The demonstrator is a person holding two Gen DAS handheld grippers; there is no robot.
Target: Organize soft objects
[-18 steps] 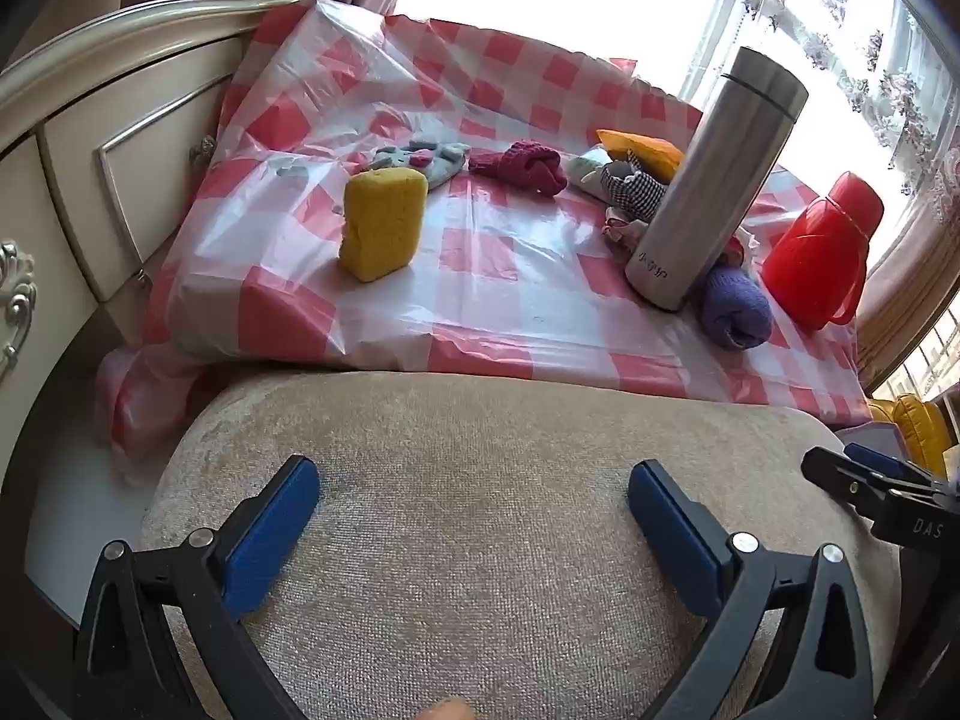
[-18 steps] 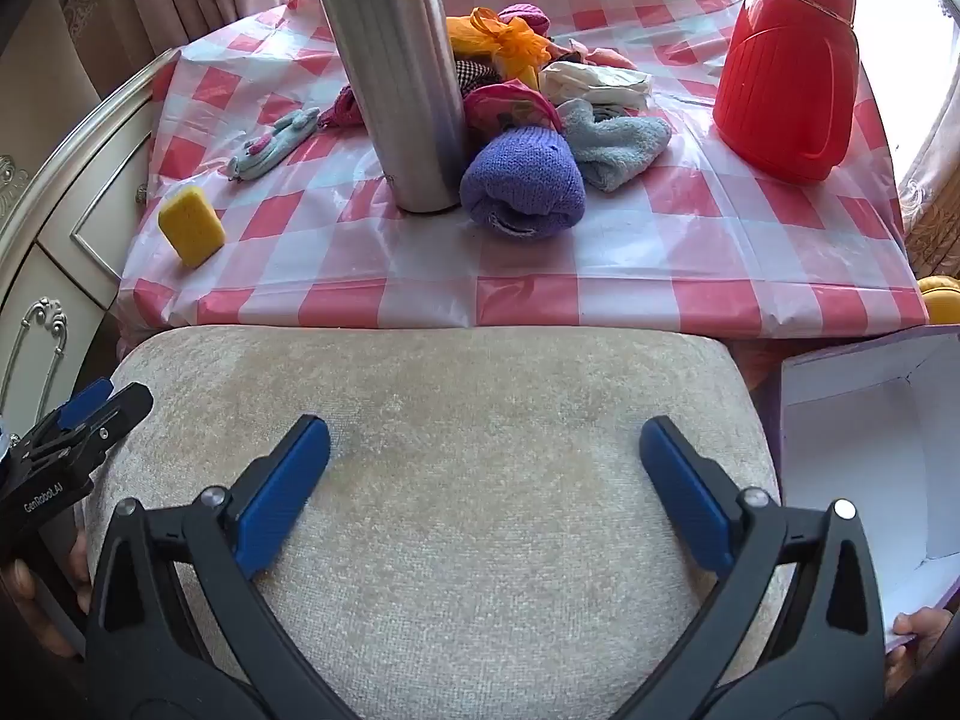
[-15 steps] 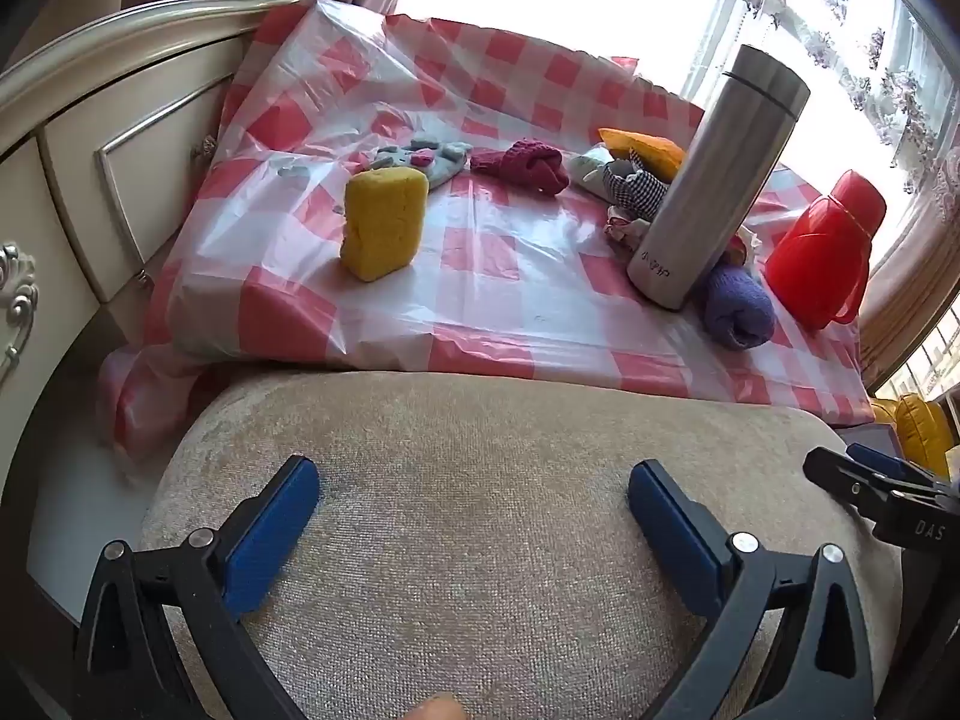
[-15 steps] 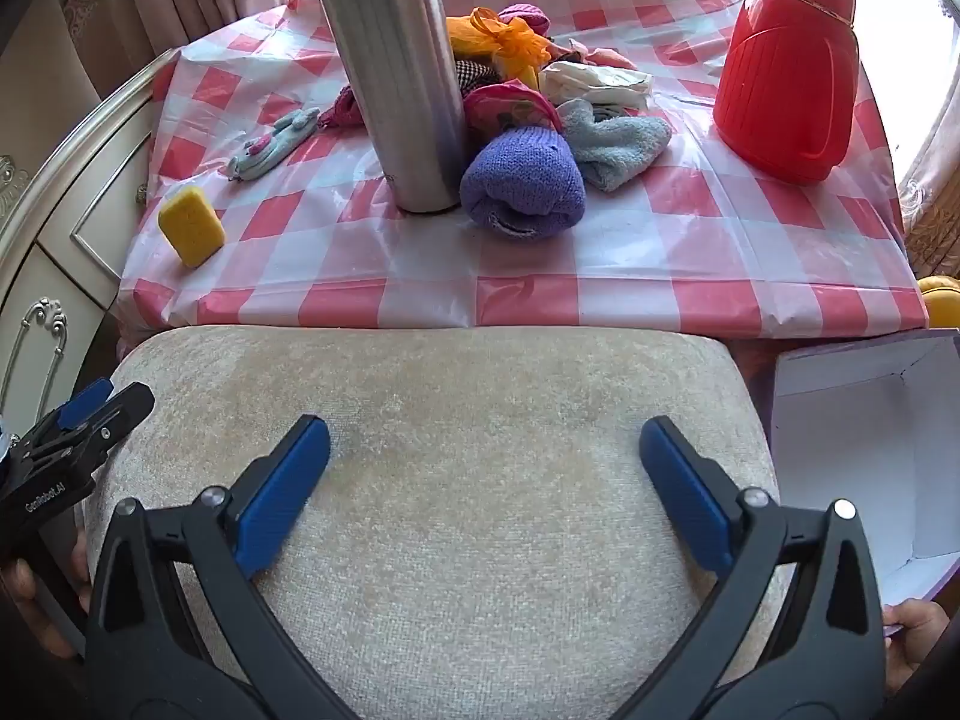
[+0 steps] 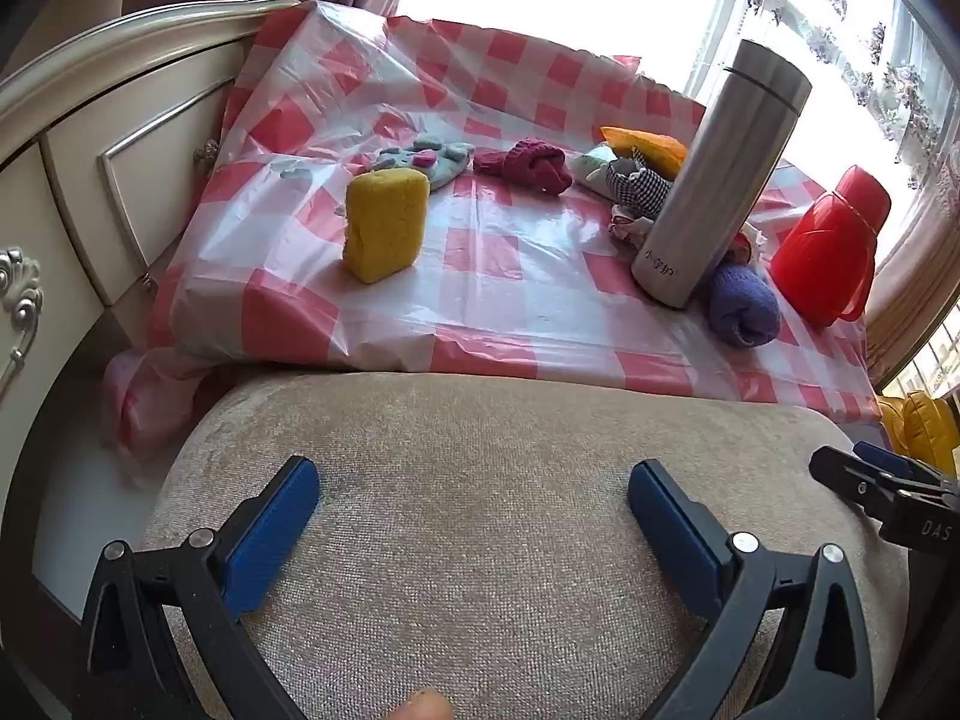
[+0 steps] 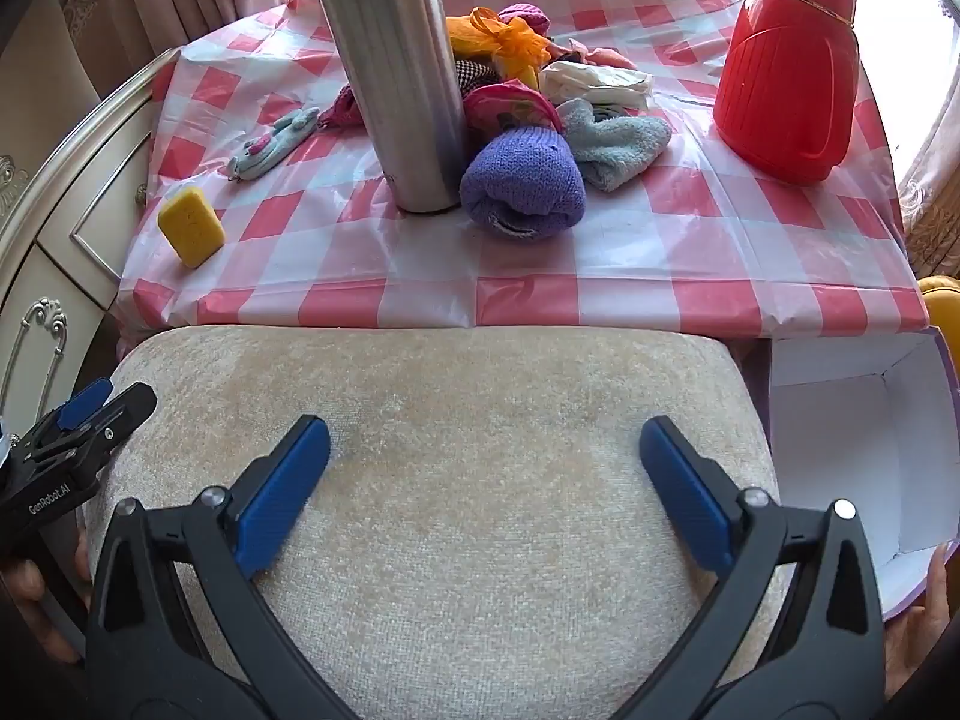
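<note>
Soft things lie on the red-checked table: a yellow sponge, a grey-blue patterned sock, a magenta knit, a rolled purple sock, a light blue cloth and an orange piece. My left gripper and my right gripper are both open and empty, over the beige stool cushion, short of the table.
A tall steel flask stands mid-table against the sock pile. A red plastic jug stands at the right. A white open box sits right of the stool. A cream cabinet is at the left.
The white box has shifted slightly in the right wrist view. Both grippers stay open over the cushion with almost no motion.
</note>
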